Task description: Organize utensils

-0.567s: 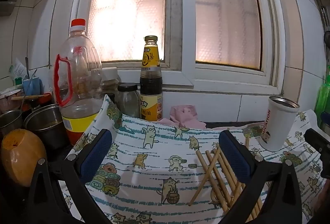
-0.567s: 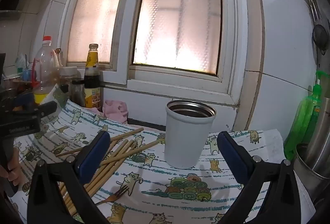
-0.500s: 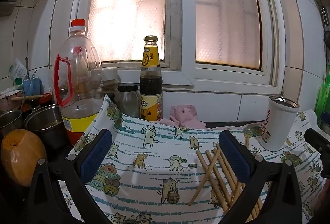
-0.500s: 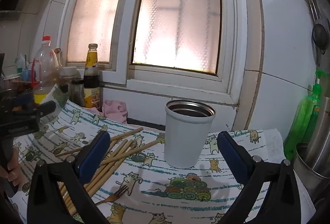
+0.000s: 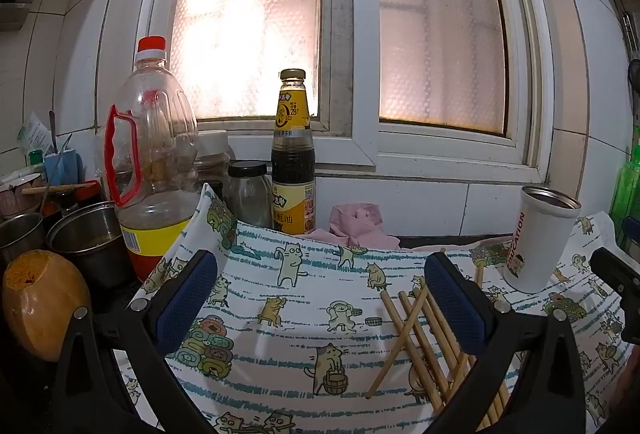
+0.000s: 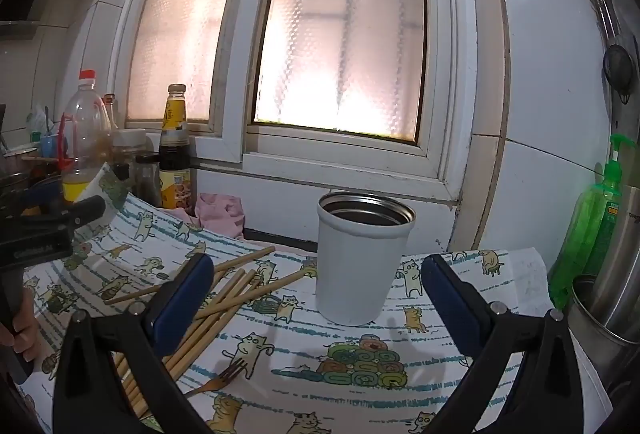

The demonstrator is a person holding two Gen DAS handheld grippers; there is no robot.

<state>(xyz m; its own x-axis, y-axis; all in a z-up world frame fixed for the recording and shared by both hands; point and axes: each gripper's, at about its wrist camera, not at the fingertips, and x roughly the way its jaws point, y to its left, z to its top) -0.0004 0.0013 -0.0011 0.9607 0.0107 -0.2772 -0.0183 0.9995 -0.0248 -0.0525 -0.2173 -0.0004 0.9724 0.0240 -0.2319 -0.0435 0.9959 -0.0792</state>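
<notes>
Several wooden chopsticks point(image 5: 416, 338) lie in a loose pile on the cat-print cloth point(image 5: 288, 314), partly behind my left gripper's right finger. They also show in the right wrist view point(image 6: 240, 286), with a small fork point(image 6: 224, 378) lying in front of them. A white metal cup point(image 6: 360, 258) stands upright and looks empty; it also shows at the right of the left wrist view point(image 5: 536, 238). My left gripper point(image 5: 320, 302) is open and empty above the cloth. My right gripper point(image 6: 316, 306) is open and empty, just in front of the cup.
An oil bottle point(image 5: 152, 162), a sauce bottle point(image 5: 294, 158), jars point(image 5: 250, 194), steel pots point(image 5: 88, 238) and a cut gourd point(image 5: 40, 306) crowd the left. A pink rag point(image 5: 360, 222) lies by the window sill. A green soap bottle point(image 6: 592, 218) and steel vessels point(image 6: 608, 298) stand right.
</notes>
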